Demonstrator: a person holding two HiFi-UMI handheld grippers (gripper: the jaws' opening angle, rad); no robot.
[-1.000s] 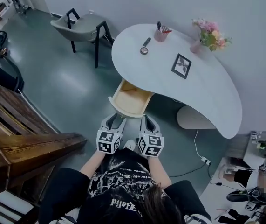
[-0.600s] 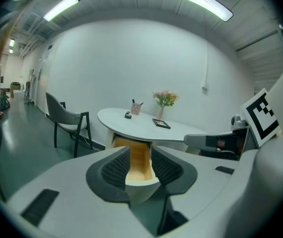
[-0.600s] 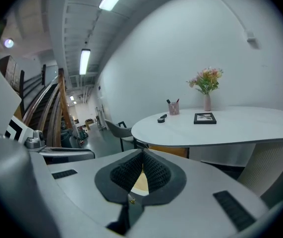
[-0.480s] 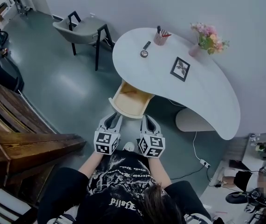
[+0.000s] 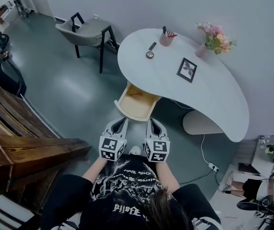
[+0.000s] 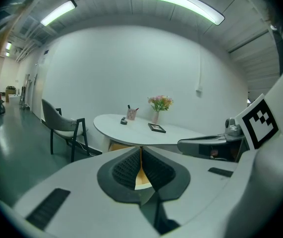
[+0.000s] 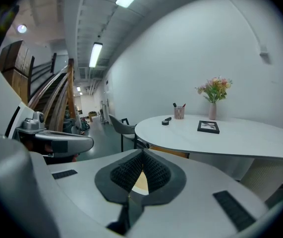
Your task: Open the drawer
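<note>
Overhead, the drawer [image 5: 136,103] stood pulled out from under the white desk [image 5: 213,99], just ahead of both grippers; their own views caught only a sliver of it. Left gripper [image 5: 122,121]: jaws just closed, pads together, empty. Right gripper [image 5: 152,121]: clenched, empty. Grey floor [image 5: 79,90]; chair [image 5: 86,27] far ahead-left.

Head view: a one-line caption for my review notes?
Drawer open under the table; left gripper, jaws just closed on nothing, and shut right gripper held short of it.
</note>
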